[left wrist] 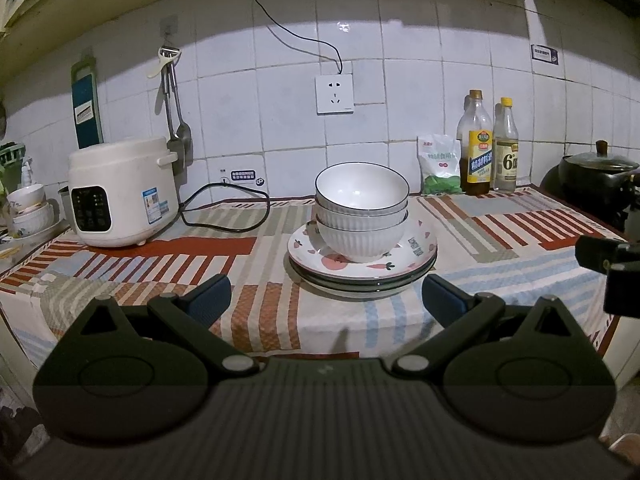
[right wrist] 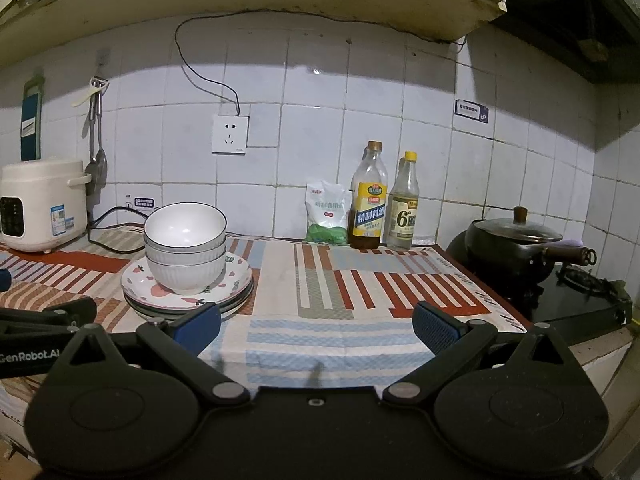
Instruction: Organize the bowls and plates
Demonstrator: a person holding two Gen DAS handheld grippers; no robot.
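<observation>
Striped cloth [left wrist: 256, 312], stacked bowls [left wrist: 362, 212], wok handle [right wrist: 566, 252] perhaps right-view only

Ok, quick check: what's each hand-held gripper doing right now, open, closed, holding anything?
Left hand-held gripper: open, empty, facing the stacked bowls and plates.
Right hand-held gripper: open, empty, over the striped cloth.

Three stacked bowls [left wrist: 362, 216], three plates [left wrist: 362, 268], two bottles [left wrist: 490, 148].
</observation>
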